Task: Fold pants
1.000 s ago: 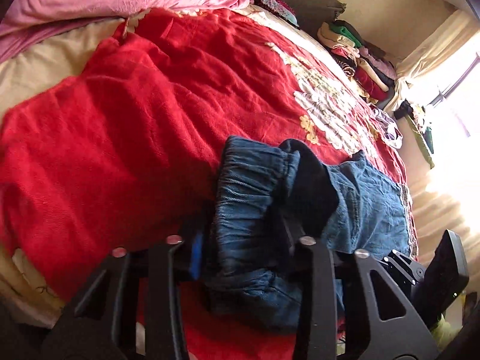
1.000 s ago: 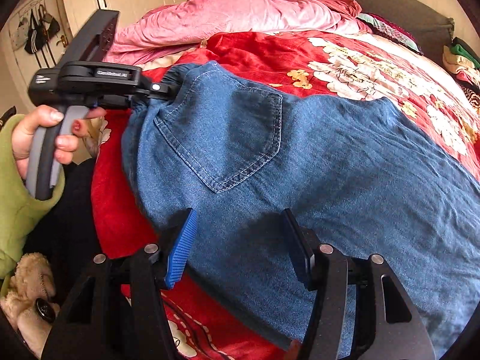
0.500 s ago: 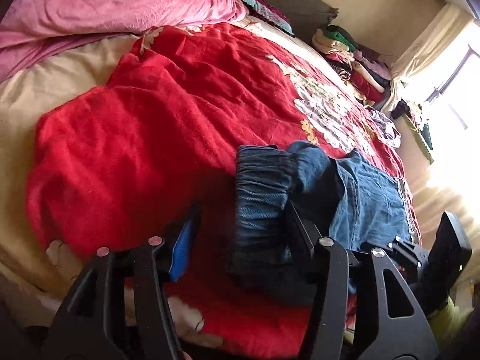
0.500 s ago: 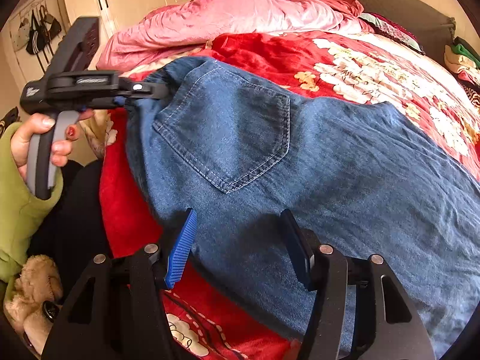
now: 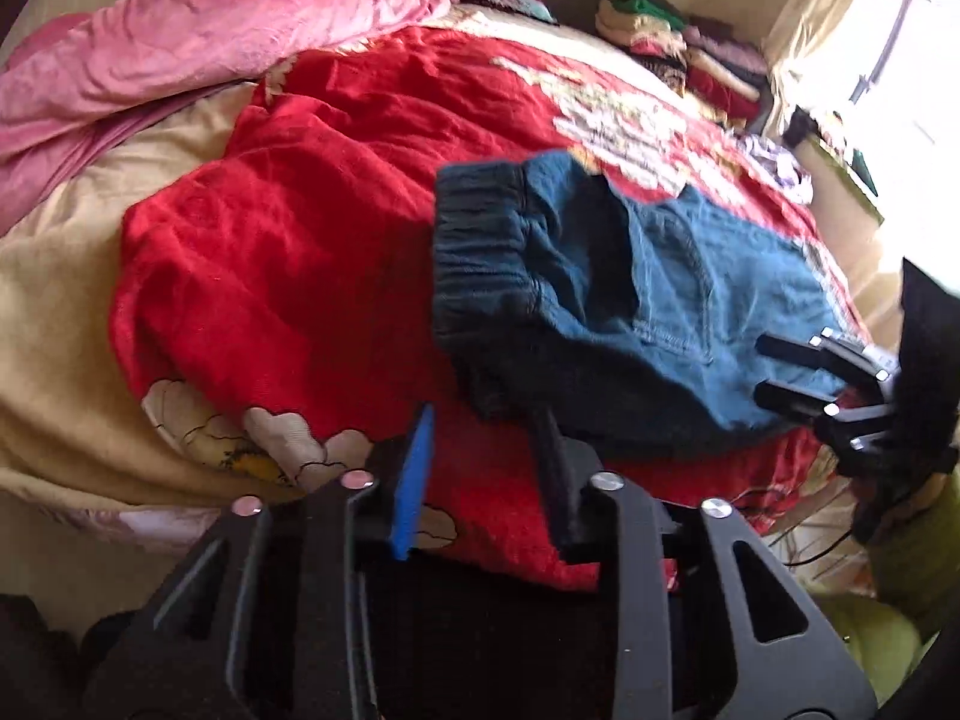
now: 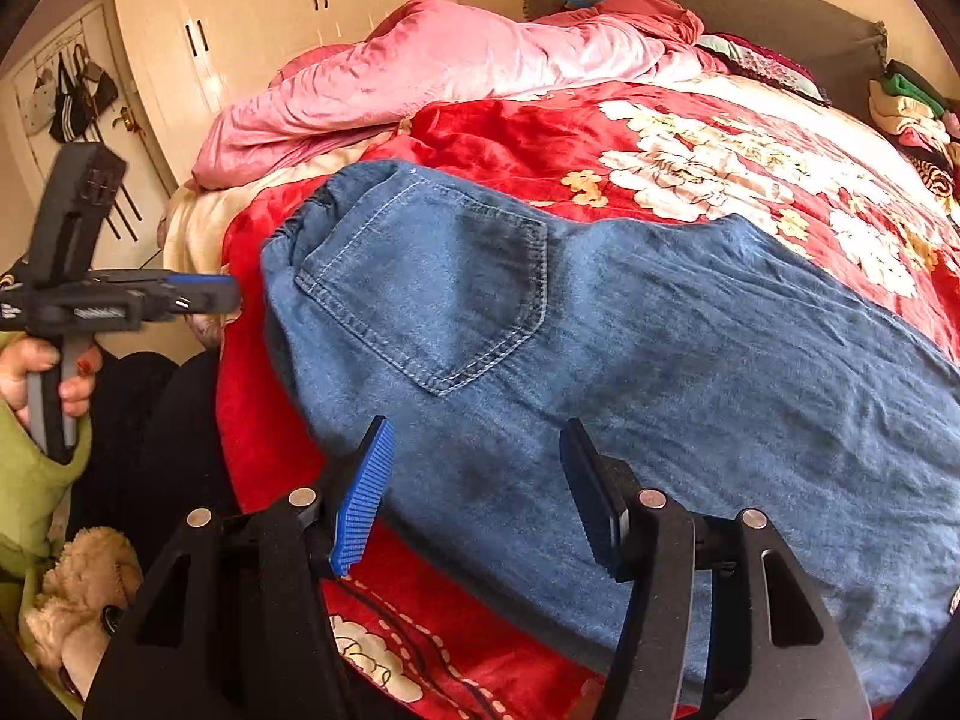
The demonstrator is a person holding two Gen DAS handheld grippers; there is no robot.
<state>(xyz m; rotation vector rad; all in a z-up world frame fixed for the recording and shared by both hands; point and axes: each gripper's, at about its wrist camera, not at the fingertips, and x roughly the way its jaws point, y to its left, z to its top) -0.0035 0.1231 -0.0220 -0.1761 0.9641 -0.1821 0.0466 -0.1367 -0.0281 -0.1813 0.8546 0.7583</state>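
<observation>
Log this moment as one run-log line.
task: fold pants | left gripper: closing, empty, clear of waistband | right gripper: open over jeans | jeans flat on red blanket

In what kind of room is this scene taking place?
Most likely a home bedroom. A bed with a red flowered blanket and a pink quilt fills the view, a cream built-in wardrobe stands behind it, and handbags hang beside a door.
</observation>
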